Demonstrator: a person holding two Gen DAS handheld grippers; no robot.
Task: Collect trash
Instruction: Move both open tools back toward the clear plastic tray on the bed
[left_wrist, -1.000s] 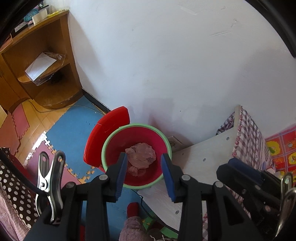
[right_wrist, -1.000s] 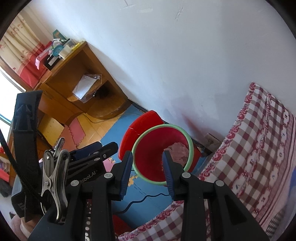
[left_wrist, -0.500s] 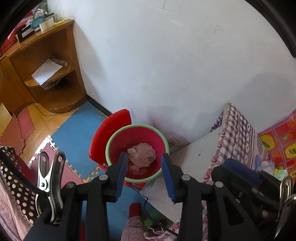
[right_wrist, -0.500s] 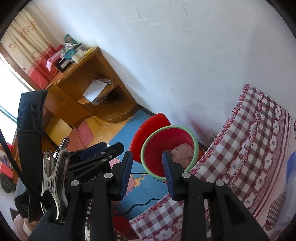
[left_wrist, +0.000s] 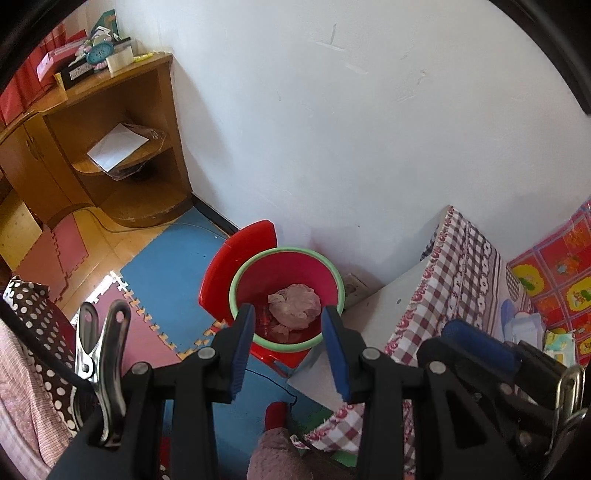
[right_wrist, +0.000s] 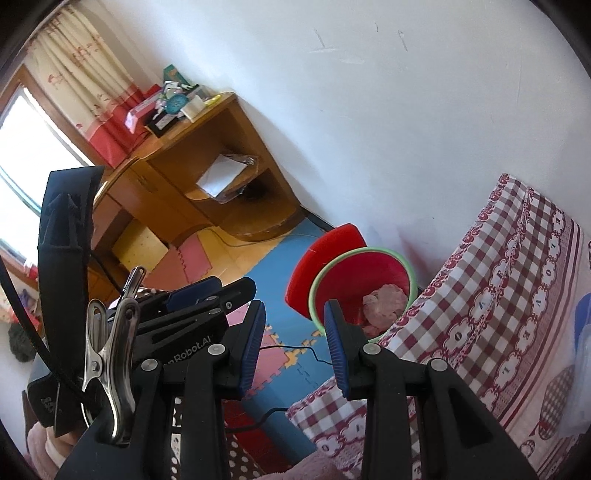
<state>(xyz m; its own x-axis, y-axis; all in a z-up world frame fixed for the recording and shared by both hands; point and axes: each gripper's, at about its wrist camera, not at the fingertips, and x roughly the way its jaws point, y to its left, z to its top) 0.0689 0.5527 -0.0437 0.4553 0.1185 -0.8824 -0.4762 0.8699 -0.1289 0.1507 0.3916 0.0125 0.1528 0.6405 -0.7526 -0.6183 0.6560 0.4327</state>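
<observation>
With the left gripper (left_wrist: 288, 325) and right gripper (right_wrist: 293, 325) both narrowly parted and empty, the person should seek remaining trash, since the bin (left_wrist: 286, 295) at lower centre already holds crumpled paper (left_wrist: 295, 312).

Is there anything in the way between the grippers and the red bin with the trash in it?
Nothing visible blocks it. The red bin stands open-topped on the floor, crumpled trash inside, below the empty left hand-held gripper and right hand-held gripper.
</observation>
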